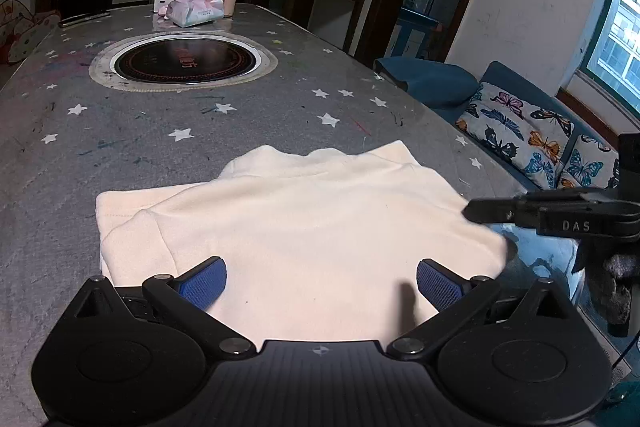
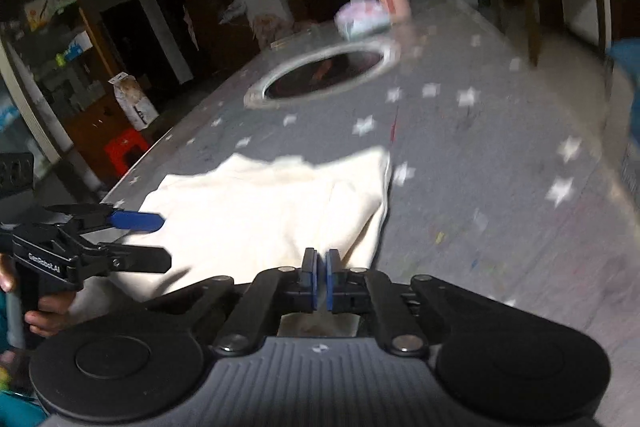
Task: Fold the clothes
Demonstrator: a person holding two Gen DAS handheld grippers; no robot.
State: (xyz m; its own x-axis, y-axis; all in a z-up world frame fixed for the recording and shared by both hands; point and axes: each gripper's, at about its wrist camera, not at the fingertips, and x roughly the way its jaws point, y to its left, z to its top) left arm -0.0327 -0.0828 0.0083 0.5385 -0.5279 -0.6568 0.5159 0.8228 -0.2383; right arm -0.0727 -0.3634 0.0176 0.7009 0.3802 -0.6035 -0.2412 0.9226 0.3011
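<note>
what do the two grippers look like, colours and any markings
Both are black handheld tools with ribbed grey bodies, round black discs either side and blue ribbed pads. The left gripper reads "GenRobot.AI" on its side; the right gripper shows "DAS".

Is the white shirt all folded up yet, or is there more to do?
Partly. The cream garment lies on the star-patterned table with its left sleeve already folded in over the body. Right now the right gripper is shut at the near right edge, though whether it pinches cloth is unclear. The left gripper is open over the near hem. Probably left: more folds to make a smaller bundle.
</note>
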